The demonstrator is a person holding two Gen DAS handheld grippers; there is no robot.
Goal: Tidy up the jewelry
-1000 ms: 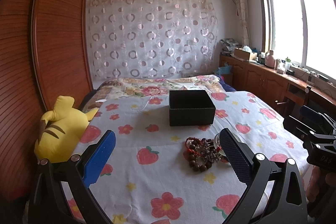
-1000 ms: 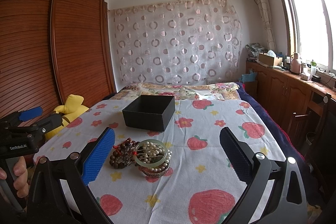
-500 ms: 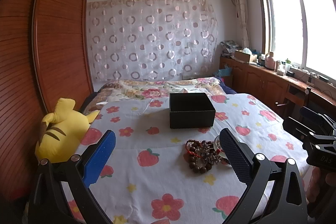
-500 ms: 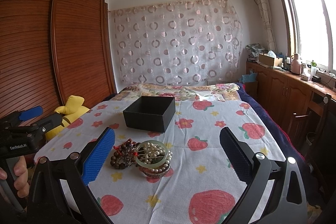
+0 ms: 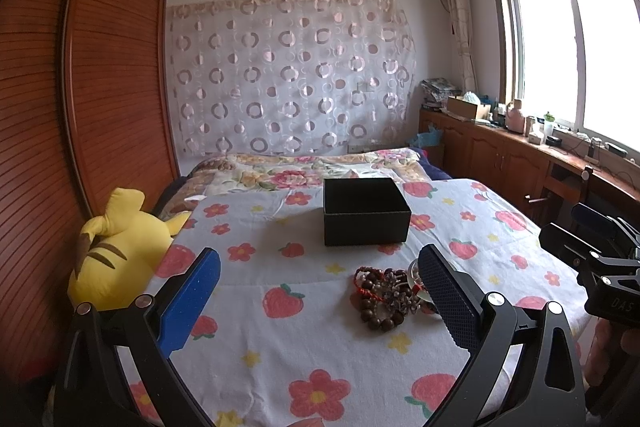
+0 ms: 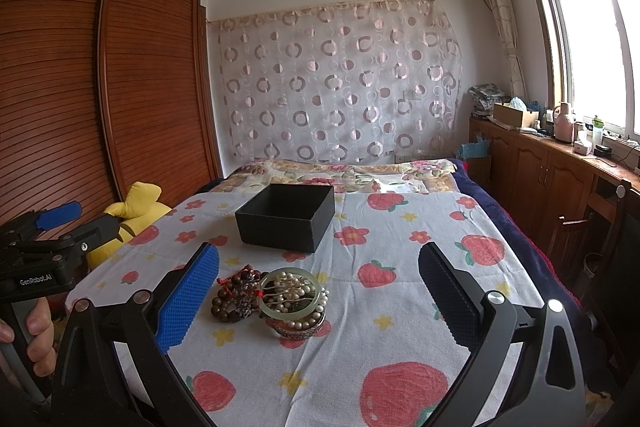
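So I've got both grippers hovering over the bed, which has a white sheet (image 6: 400, 347) printed with strawberries and flowers. My left hand-held gripper (image 5: 318, 291) has its fingers spread wide and nothing between them, and same deal with my right hand-held gripper (image 6: 318, 293), wide apart and holding nothing. The jewelry sits in a little heap on the sheet: a brown wooden bead bracelet (image 6: 236, 293) touching a pale green bangle (image 6: 291, 293) that's got a string of pearls (image 6: 294, 287) bunched up in and over it, all resting on what looks like a patterned bangle underneath, though I can't make that one out well. From the left camera the heap is just inside the right finger, partly hidden behind it; from the right camera it's just beside the left finger. A black box (image 6: 286, 217) with no lid stands further back on the sheet, near the heap but apart from it. A yellow plush toy (image 5: 116, 247) leans at the left edge of the bed beside the wooden wardrobe (image 6: 120, 87).
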